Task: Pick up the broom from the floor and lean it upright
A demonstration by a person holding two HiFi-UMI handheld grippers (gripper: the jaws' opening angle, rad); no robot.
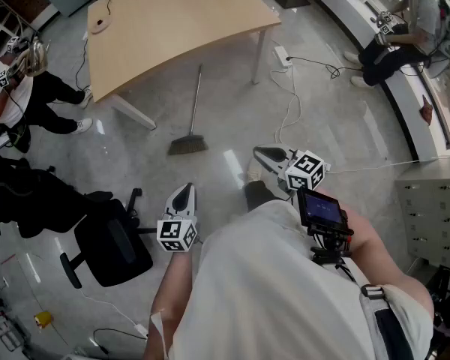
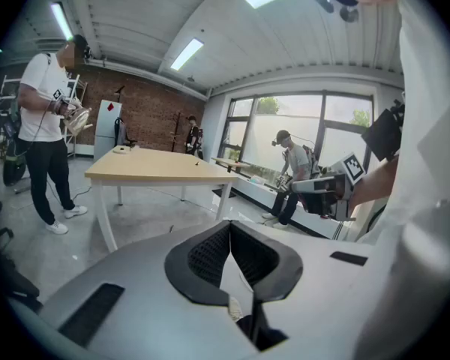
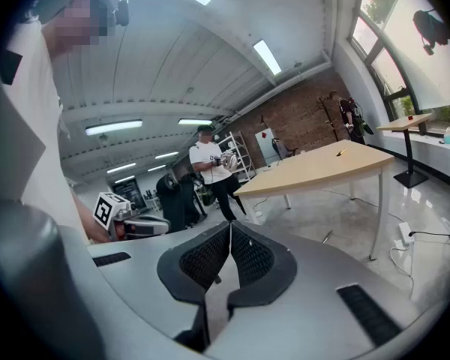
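Observation:
In the head view the broom [image 1: 188, 142] lies flat on the grey floor. Its dark bristle head is nearest me, and its thin handle [image 1: 197, 96] runs away under the table's edge. My left gripper [image 1: 184, 189] is held low, short of the bristles and slightly left of them. My right gripper [image 1: 262, 153] is off to the broom's right. Neither touches the broom. The left gripper's [image 2: 229, 225] black pads [image 2: 206, 257] meet with nothing between them. The right gripper's [image 3: 229, 228] pads [image 3: 206, 259] also meet on nothing.
A light wooden table [image 1: 172, 21] stands beyond the broom. A black office chair [image 1: 112, 247] sits at lower left. A power strip and cables [image 1: 283, 55] lie right of the table. One person stands at the left [image 1: 15, 88] and another sits at the upper right [image 1: 405, 28]. A drawer cabinet [image 1: 431, 201] is at right.

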